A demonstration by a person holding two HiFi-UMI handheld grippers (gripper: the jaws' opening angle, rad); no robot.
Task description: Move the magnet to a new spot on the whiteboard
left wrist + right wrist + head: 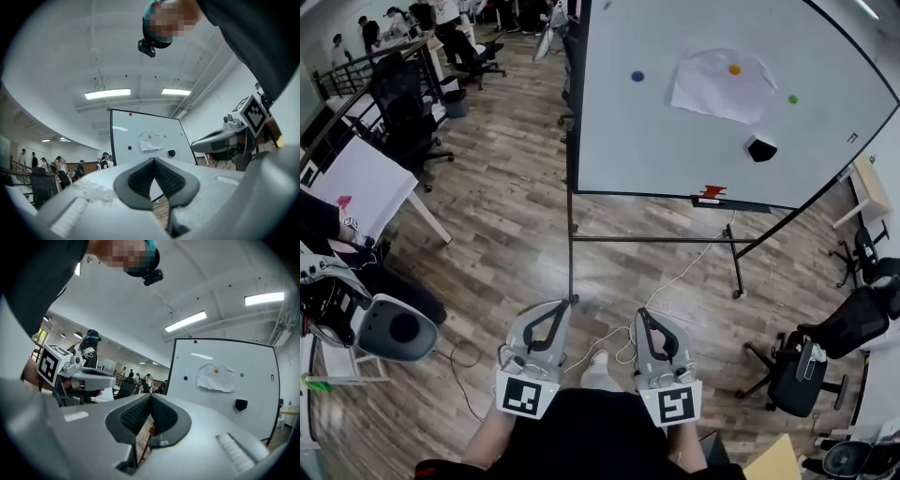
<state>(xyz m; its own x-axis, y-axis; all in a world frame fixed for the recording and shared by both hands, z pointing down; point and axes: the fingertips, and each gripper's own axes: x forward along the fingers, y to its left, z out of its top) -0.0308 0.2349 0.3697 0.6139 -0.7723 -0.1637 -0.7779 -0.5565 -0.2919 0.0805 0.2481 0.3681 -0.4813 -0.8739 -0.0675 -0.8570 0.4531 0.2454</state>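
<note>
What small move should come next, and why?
Probably bring the right gripper forward toward the whiteboard: it and the left gripper are shut, empty and far from the board's magnets, such as the green magnet.

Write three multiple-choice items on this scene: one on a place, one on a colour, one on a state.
1. The orange magnet sits:
A on the floor
B on the paper
C on a chair

2. The magnet left of the paper is:
A blue
B yellow
C white

3. The right gripper has its jaws:
A wide open
B shut on a magnet
C shut, empty

Answers:
1 B, it lies on the sheet on the whiteboard.
2 A, it shows blue in the head view.
3 C, its pads meet with nothing between them.
</note>
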